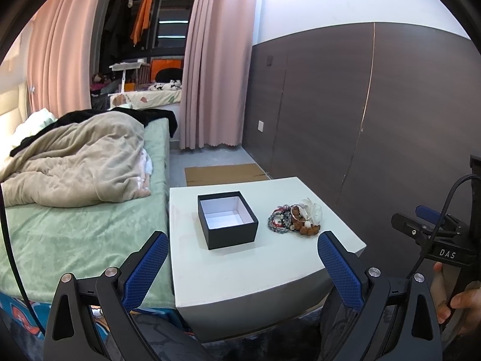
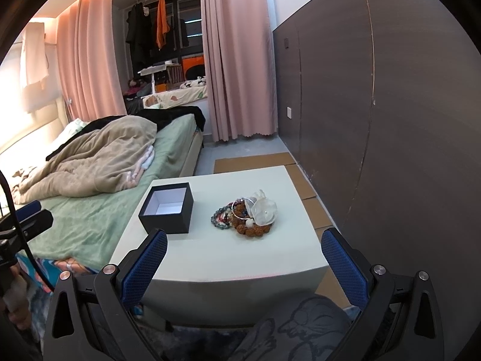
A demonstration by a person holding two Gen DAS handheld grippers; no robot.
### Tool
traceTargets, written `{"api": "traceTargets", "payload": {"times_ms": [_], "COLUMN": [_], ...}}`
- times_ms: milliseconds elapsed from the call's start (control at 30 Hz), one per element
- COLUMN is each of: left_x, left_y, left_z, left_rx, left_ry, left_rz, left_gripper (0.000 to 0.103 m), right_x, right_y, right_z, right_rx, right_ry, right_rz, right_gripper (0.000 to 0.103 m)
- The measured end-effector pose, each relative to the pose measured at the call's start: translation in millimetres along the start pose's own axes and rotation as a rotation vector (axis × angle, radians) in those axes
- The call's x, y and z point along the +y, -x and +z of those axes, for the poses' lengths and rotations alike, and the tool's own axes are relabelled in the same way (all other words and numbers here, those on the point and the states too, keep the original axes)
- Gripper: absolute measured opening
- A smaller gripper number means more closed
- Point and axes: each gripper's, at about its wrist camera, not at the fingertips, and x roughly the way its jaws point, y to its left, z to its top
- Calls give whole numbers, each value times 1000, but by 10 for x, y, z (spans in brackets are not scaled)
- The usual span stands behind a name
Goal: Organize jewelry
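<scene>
On the little white table [image 2: 240, 258] next to the bed [image 2: 99, 210], everything's staged pretty sensibly: a black box [image 2: 166, 212] with a white lining sits lid-off and empty toward the bed side, and the jewelry pile [image 2: 246, 215] is heaped just beside it on the wall side, not touching it. The heap looks like beaded bracelets, a chunky brown seed-bead strand, a thin silver bangle and a pearly flower piece on top, all tangled together.

Both tools hang back off the near edge of the table. The left gripper [image 1: 243, 266] has its blue pads spread wide with nothing between them, lined up roughly with the box. Same story for the right gripper [image 2: 244, 264]: fingers apart, empty, pointing more or less at the pile.

My guess is nothing's gone into the box yet. The setup makes sense, with the right side nearest the pile to pick and the left free to steady the box. The tangle probably means pieces drag each other along.
</scene>
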Motion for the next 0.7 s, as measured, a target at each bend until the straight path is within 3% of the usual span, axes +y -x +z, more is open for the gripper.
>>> {"api": "traceTargets", "payload": {"times_ms": [700], "left_x": [14], "left_y": [-66], "left_z": [4], "left_rx": [9], "left_ry": [6], "left_rz": [-1], "left_gripper": [99], "right_x": [10], "right_y": [-3], "right_z": [-1], "right_rx": [0], "right_ry": [3], "right_rz": [-2], "right_gripper": [103]}}
